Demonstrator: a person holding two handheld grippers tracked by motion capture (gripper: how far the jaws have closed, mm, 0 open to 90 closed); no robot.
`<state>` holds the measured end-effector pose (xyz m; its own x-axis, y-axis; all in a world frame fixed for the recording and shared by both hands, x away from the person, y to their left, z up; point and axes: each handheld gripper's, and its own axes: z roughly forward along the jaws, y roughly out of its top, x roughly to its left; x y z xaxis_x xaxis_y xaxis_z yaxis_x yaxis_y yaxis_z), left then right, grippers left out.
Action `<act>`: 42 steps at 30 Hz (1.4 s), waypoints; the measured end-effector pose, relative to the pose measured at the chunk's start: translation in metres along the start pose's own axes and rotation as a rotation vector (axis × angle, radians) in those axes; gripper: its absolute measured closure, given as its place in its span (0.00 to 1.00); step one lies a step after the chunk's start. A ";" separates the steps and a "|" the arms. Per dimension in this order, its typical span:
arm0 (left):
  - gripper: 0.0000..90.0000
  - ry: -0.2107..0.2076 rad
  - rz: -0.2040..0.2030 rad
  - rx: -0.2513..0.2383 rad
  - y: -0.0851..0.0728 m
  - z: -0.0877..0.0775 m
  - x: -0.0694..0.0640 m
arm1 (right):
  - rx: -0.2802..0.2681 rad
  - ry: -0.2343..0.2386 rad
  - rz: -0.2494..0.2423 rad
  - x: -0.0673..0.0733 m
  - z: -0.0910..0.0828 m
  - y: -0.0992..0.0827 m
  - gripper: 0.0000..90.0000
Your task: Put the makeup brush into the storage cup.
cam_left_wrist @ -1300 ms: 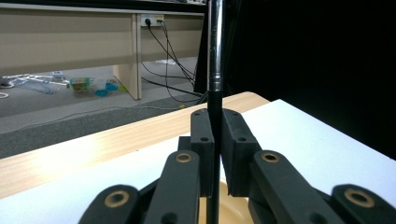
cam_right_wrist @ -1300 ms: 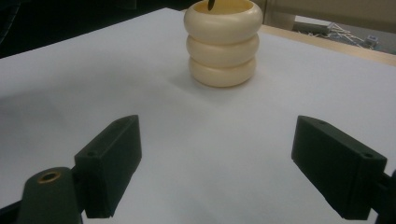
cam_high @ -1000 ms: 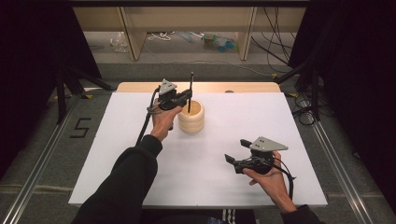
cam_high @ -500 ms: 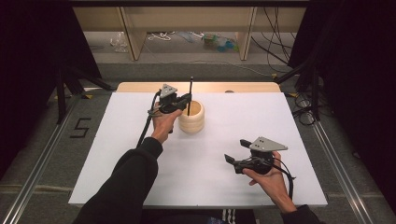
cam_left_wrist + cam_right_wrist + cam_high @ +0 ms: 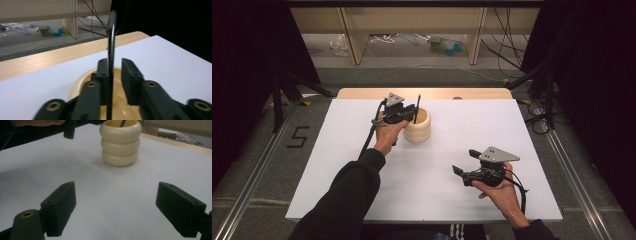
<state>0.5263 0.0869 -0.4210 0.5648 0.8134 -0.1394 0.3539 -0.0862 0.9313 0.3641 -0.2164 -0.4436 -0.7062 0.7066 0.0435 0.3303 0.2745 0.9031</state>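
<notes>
The left gripper (image 5: 412, 111) sits in the upper middle of the high view, right over a cream pot (image 5: 417, 126). In the left gripper view its jaws look partly open: a thin black stick (image 5: 111, 50) lies against one jaw, and a gap shows beside the other. So I cannot tell if the stick is pinched tight.

Now from big to small. The white table (image 5: 337, 170) takes up most of the high view. The pot stands on it in the upper middle; it looks like three fat rings piled up. The stick stands almost straight up, with its low end down inside the pot.

The right gripper (image 5: 462, 175) rests low at the lower right of the high view, well apart from the pot. Its jaws are wide apart and hold nothing.

I think the stick is going into the pot. To do it well, keep the stick straight, keep it off the rim, and let go only when the low end rests inside.
</notes>
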 end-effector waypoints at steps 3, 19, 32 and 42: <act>0.64 0.010 0.008 -0.002 0.003 -0.003 -0.001 | 0.010 -0.013 -0.005 -0.001 -0.001 0.001 0.19; 0.25 -0.071 0.029 -0.020 -0.001 -0.055 -0.014 | 0.000 -0.023 0.004 -0.001 -0.004 0.001 0.19; 0.20 -0.121 0.046 -0.061 -0.013 -0.086 -0.016 | -0.032 -0.016 0.011 -0.001 -0.004 0.002 0.19; 0.17 -0.145 0.073 -0.082 -0.024 -0.101 -0.020 | -0.051 -0.005 0.019 0.000 -0.002 0.001 0.19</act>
<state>0.4309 0.1313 -0.4069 0.6901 0.7150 -0.1122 0.2494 -0.0895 0.9643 0.3631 -0.2169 -0.4415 -0.6972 0.7145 0.0588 0.3112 0.2277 0.9227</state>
